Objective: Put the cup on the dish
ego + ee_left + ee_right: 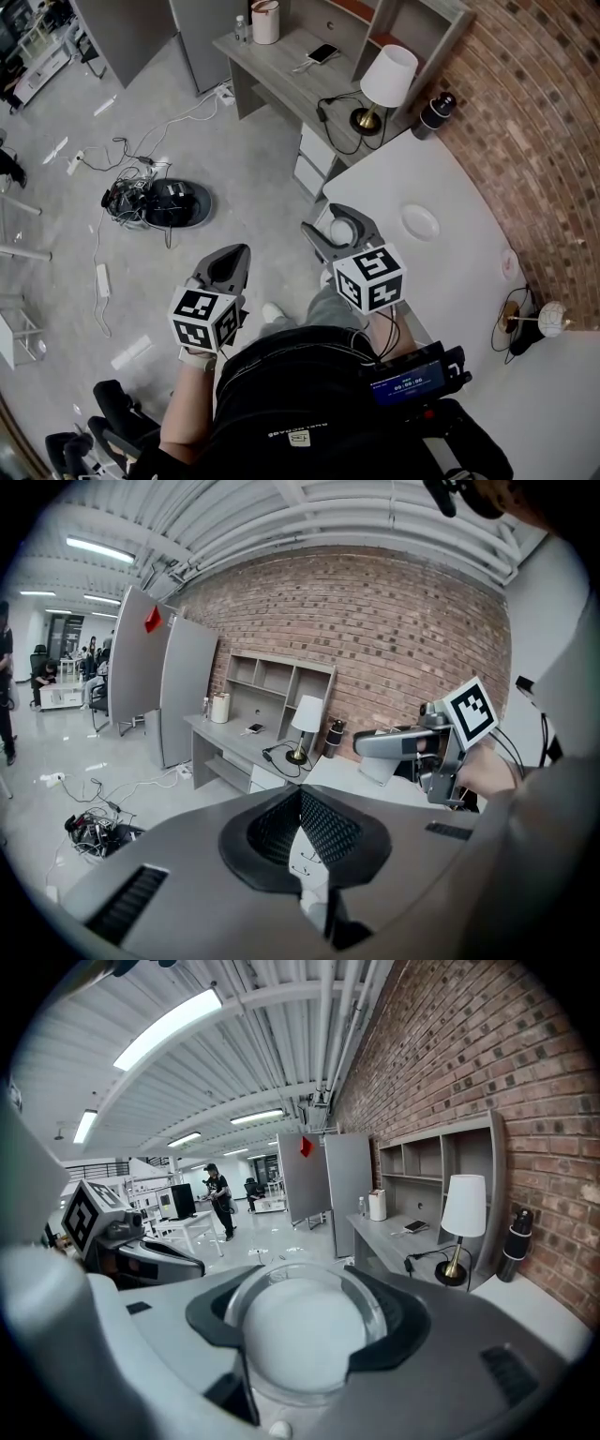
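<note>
1. The right claw (333,223) is closed around the cup (342,232). In the right gripper view the cup (305,1330) fills the gap between the two dark pads and shows as a round, pale, glassy form. I cannot tell which end of it faces the camera.
2. The left claw (234,255) has its jaws together with nothing between them. It hangs over the floor, off the counter (450,309), at about 8 o'clock from the cup.
3. The cup is held in the air at the near-left edge of the white counter and is not yet set down.
4. The relation that matters is that, in the head view, the dish (419,222) lies at about 3 o'clock from the cup. It is near but clearly apart, with bare counter between them.
5. The right claw is much the nearer to the dish and already carries the cup. The coming move is probably a short sideways carry toward 3 o'clock, then a lowering onto the dish's centre.
6. The lamp (384,84) and the dark bottle (435,112) stand at about 12 to 1 o'clock, well clear of that path.
</note>
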